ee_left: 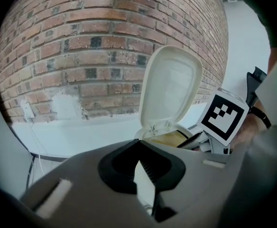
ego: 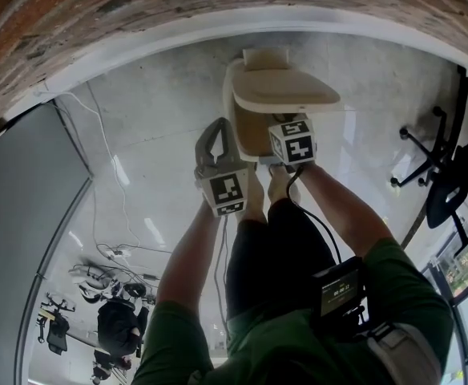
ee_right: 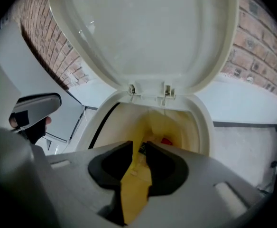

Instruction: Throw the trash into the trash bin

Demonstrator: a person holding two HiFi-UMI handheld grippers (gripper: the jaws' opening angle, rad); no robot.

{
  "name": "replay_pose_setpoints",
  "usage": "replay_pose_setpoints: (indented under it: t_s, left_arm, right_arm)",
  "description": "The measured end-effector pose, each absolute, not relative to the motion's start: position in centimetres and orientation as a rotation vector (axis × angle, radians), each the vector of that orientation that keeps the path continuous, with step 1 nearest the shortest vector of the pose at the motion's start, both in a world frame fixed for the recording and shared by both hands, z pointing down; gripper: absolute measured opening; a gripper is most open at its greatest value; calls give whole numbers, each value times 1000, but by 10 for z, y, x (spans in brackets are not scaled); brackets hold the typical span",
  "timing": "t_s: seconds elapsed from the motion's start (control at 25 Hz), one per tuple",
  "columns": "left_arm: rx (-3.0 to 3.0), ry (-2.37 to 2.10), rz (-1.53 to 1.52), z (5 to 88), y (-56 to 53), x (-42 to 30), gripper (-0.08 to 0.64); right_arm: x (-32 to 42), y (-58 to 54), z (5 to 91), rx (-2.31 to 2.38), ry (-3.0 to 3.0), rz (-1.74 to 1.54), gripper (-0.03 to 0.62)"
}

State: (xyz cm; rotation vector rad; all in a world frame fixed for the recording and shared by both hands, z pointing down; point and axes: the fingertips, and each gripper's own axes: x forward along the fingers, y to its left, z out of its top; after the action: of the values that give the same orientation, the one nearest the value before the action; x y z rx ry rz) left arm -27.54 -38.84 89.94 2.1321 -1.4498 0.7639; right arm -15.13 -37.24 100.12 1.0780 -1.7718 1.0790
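One yellow scrap (ee_right: pixel 133 184) sits pinched in the right gripper (ee_right: pixel 138 146) over the open bin (ee_right: pixel 202 122); best to part the jaws squarely above its mouth, left gripper (ee_left: pixel 138 150) closed, empty, aside

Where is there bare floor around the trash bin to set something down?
Bare floor lies left of the trash bin, toward the grey panel, and right of it, toward the office chair. Its front is crowded: the person's feet, left tongs, and right tongs holding yellow trash.

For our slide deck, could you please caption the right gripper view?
Right hand-held gripper holds yellow crumpled trash over the open cream plastic trash bin, its lid raised.
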Motion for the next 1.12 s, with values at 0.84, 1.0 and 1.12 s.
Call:
replay_pose_setpoints:
  t_s: [0.84, 1.0, 1.12]
  left_arm:
    - [2240, -1513, 632, 726, -401, -239, 5]
    - [2223, -1558, 589, 697, -406, -241, 5]
    - [2214, -1590, 577, 673, -400, -242, 5]
  right_arm:
    - [-145, -388, 776, 1090, -2061, 908, 71]
    - [-133, -397, 734, 1127, -2115, 871, 69]
    - [-124, -394, 700, 1143, -2152, 843, 63]
